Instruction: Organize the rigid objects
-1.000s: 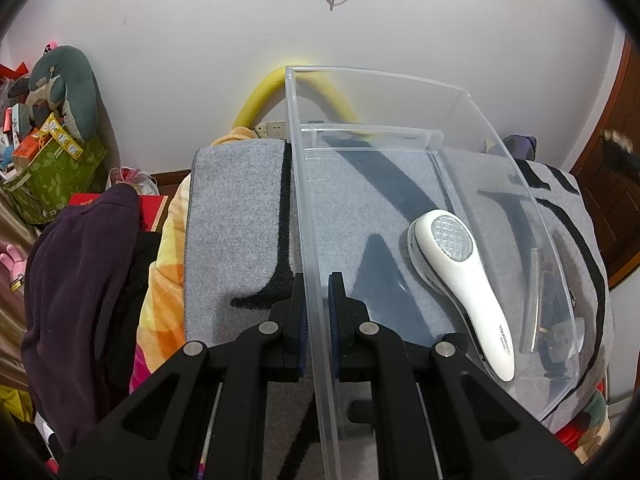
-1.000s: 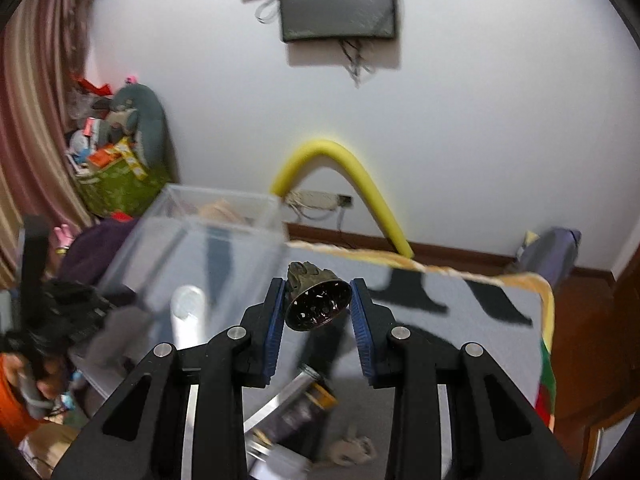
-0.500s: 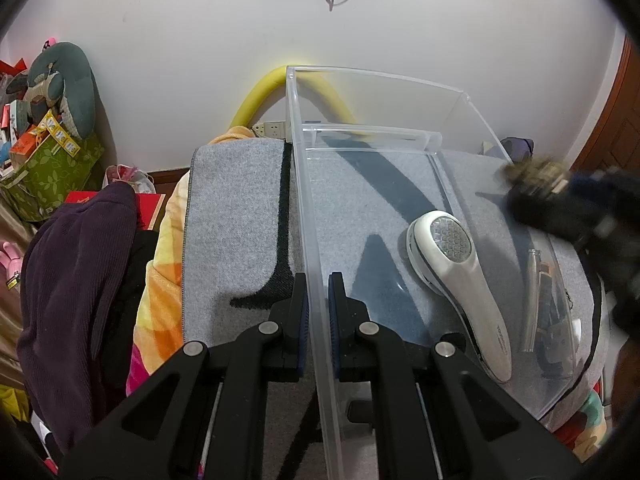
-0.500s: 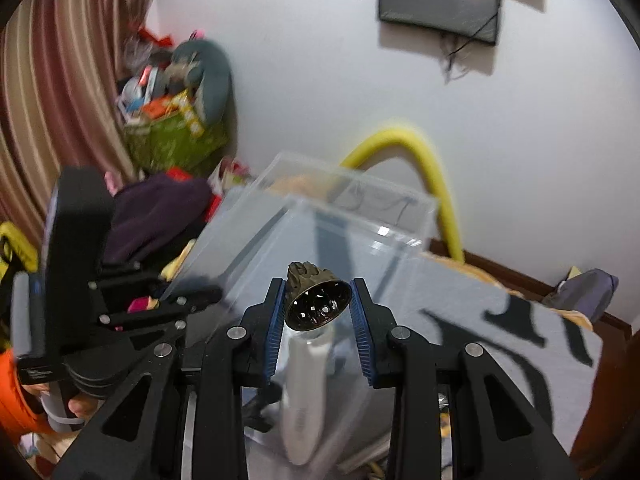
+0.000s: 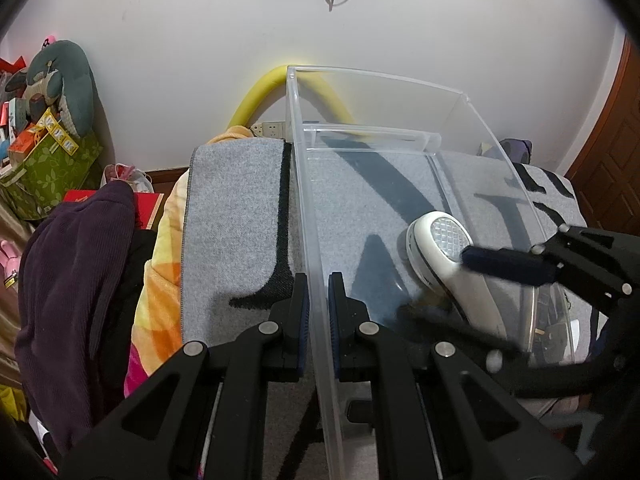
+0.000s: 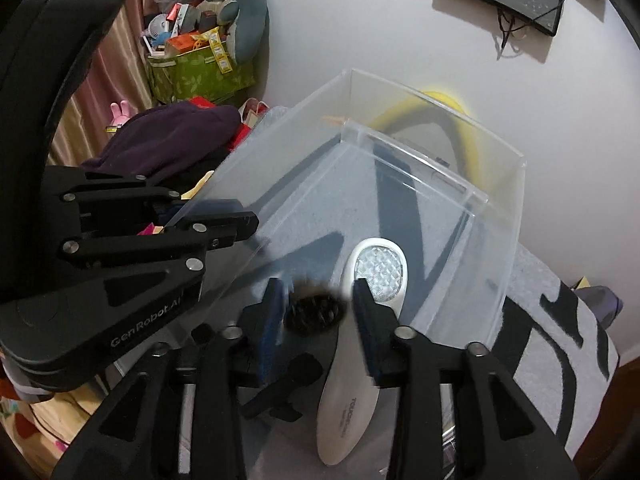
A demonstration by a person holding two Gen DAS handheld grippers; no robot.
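My left gripper (image 5: 318, 280) is shut on the left wall of a clear plastic bin (image 5: 380, 92) that stands on a grey blanket (image 5: 236, 220). In the bin lies a white handheld device with a mesh head (image 5: 444, 248) (image 6: 372, 280). My right gripper (image 6: 316, 312) reaches into the bin from the right, just above that device, and its jaws are opening. A small dark round piece with holes (image 6: 314, 314) sits blurred between them, with a gap beside the right pad. The left gripper (image 6: 240, 214) also shows in the right wrist view, clamped on the bin's wall.
A silvery bar (image 5: 532, 312) and dark items lie at the bin's right side. A purple garment (image 5: 76, 280), a green bag of clutter (image 5: 52, 160) and a yellow foam tube (image 5: 260, 92) lie left and behind. A wooden door (image 5: 612, 140) stands right.
My right gripper has swung left and down, over the bin and into it beside the white device. Its jaws have widened and no longer clamp the dark piece. The left gripper stays put.
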